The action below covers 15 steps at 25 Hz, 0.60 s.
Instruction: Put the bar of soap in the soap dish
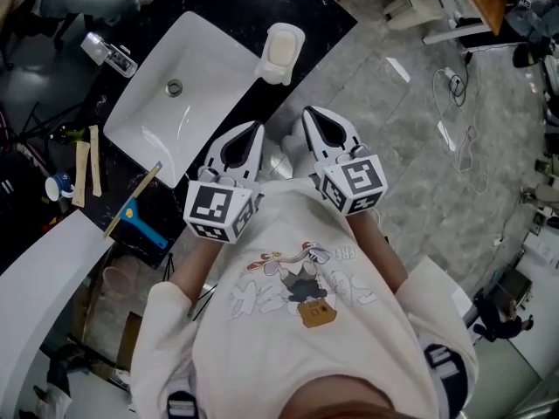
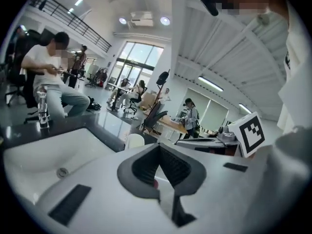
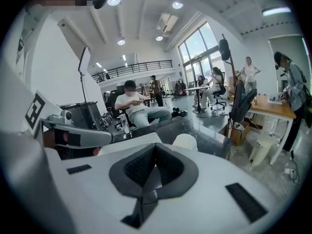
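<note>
A pale bar of soap [image 1: 282, 47] lies in the white soap dish [image 1: 278, 70] on the black counter, just right of the white sink [image 1: 210, 77]. Both grippers hang close to the person's chest, back from the counter and apart from the dish. The left gripper [image 1: 255, 131] has its jaws together with nothing between them; its own view has the dish [image 2: 134, 140] just past its tips [image 2: 158, 148]. Beside it, the right gripper [image 1: 312, 117] also looks shut and empty, and the dish [image 3: 185, 141] pokes up behind its tips [image 3: 155, 146].
A chrome faucet [image 1: 110, 52] stands at the sink's far side. Wooden sticks [image 1: 86, 168] and a blue tool [image 1: 144, 223] lie on the counter's left part. Grey floor with cables [image 1: 458, 129] spreads to the right. A seated person [image 3: 131, 106] is beyond the counter.
</note>
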{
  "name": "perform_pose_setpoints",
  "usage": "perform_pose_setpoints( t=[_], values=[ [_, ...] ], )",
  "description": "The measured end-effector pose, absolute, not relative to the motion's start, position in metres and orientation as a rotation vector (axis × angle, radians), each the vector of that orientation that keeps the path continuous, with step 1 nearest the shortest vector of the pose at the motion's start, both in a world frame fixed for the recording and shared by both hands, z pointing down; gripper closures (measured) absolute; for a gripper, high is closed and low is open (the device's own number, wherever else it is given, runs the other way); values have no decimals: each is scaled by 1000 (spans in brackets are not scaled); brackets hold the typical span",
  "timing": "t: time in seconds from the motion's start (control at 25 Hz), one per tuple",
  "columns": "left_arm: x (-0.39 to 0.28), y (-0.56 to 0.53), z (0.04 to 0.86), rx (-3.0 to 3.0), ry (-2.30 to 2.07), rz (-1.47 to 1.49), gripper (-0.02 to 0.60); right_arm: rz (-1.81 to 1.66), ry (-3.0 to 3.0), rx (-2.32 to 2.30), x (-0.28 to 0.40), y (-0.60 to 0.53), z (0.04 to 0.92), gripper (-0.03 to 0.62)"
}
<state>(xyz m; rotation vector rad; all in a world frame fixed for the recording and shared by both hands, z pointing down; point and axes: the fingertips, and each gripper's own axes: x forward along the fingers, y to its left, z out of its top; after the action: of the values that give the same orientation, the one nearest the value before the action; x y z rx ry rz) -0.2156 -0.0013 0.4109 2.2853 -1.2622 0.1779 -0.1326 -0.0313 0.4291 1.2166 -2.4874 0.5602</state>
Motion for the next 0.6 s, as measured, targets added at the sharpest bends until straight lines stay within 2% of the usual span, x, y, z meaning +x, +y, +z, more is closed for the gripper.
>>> perform_pose_setpoints(
  t=[0.16, 0.6],
  values=[
    [-215, 32, 400, 2228, -1359, 82, 575, 483, -2543, 1173, -142, -2, 405, 588],
    [-191, 38, 370, 2208, -1571, 12, 575, 512, -2710, 977, -153, 27, 377, 588]
  ],
)
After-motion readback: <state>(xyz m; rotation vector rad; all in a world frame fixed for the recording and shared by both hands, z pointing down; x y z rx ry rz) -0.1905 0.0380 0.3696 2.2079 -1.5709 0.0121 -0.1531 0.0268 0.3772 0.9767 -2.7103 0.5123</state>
